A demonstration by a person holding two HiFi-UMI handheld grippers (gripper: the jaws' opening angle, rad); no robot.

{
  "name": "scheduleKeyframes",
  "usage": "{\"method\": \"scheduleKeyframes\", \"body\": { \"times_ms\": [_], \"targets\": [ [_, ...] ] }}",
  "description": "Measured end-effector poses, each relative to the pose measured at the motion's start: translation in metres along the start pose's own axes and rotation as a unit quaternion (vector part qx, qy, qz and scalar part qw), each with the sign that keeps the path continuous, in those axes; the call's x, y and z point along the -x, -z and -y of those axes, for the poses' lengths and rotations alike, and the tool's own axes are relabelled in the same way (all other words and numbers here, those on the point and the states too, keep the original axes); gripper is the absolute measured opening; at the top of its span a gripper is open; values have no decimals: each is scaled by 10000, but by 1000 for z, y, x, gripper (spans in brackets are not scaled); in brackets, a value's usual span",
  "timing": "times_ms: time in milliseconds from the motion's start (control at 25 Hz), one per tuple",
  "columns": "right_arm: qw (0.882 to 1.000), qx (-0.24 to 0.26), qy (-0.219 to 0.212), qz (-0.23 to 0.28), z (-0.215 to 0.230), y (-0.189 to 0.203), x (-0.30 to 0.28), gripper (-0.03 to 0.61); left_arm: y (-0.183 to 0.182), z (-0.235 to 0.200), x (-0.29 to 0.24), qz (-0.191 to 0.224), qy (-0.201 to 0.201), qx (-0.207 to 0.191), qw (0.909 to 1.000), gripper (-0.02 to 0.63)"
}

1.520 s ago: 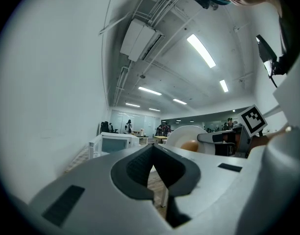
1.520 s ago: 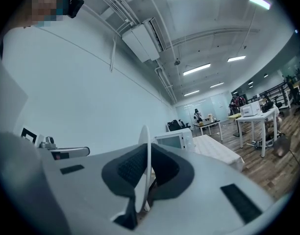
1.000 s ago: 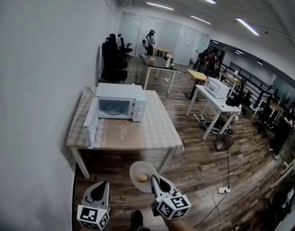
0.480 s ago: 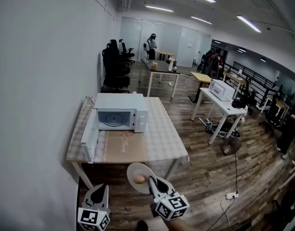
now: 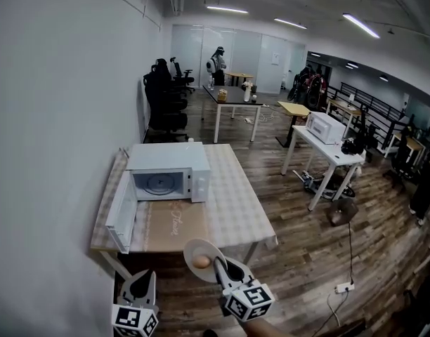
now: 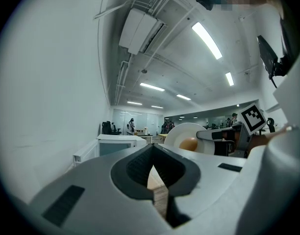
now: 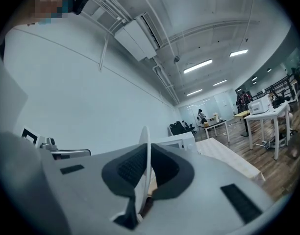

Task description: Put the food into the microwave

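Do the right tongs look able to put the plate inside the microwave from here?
Probably not yet: the right tongs hold the plate at the table's near edge, the microwave farther back. Its door hangs open, though, with nothing blocking.

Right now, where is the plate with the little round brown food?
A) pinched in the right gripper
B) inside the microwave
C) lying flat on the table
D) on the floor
A: the right gripper is shut on the rim of the white plate with the food on it, up in the air, while the microwave stands farther off with its door open.
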State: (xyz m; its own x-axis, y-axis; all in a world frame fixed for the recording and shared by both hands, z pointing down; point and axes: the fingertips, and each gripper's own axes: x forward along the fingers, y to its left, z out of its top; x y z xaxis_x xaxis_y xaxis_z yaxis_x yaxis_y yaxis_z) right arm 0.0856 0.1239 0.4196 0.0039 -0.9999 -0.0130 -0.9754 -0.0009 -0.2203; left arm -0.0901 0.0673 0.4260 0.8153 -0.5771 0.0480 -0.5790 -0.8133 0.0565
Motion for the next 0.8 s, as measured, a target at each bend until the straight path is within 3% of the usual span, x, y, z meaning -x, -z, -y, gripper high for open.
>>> {"method": "scheduleKeyframes", "body": {
  "times_ms": [800],
  "targets": [
    [9993, 38, -382, -17, 88, -7, -43, 26, 3, 17, -97, -132, -279, -173, 9994, 8]
  ]
}}
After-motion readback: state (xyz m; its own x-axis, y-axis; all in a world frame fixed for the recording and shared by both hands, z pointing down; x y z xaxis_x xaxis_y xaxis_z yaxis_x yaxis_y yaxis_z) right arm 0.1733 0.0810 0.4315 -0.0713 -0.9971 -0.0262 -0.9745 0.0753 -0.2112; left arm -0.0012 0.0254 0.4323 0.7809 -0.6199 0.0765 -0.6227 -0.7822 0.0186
